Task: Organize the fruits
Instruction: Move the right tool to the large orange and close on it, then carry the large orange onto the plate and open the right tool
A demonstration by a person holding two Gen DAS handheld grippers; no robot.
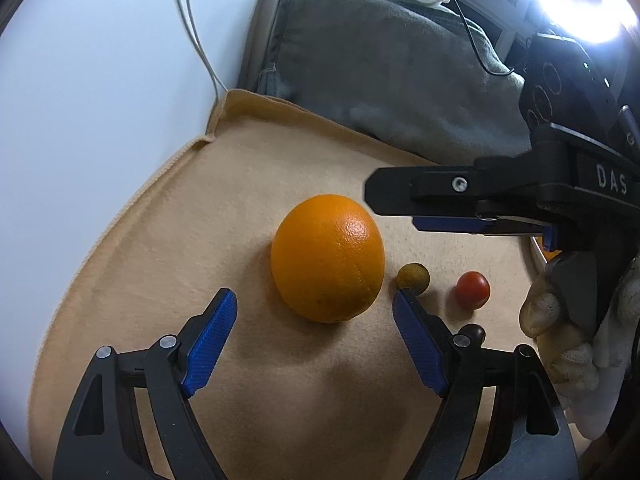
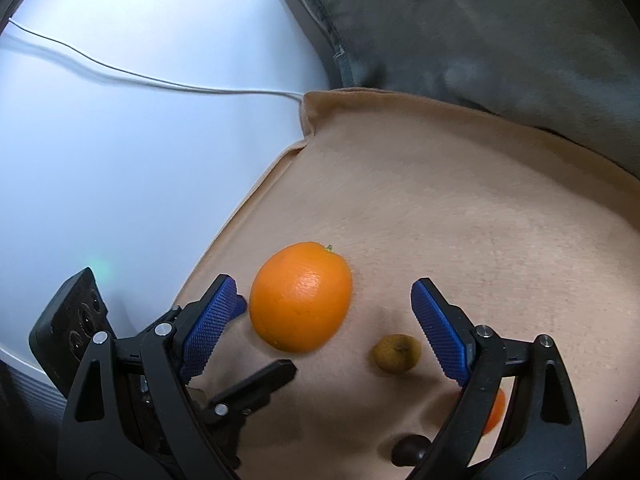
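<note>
While nothing looks sorted yet, I have my left gripper (image 1: 314,318) spread wide around the near side of the orange (image 1: 327,258), pads clear of its skin. It sits on the tan cloth (image 1: 160,216) with a small yellowish fruit (image 1: 413,277), a red one (image 1: 472,290) and a dark one (image 1: 472,331) loose just beside it. My right gripper (image 2: 322,326) hangs open and empty too (no bowl or tray shows anywhere), so I judge every piece remains to be placed.
</note>
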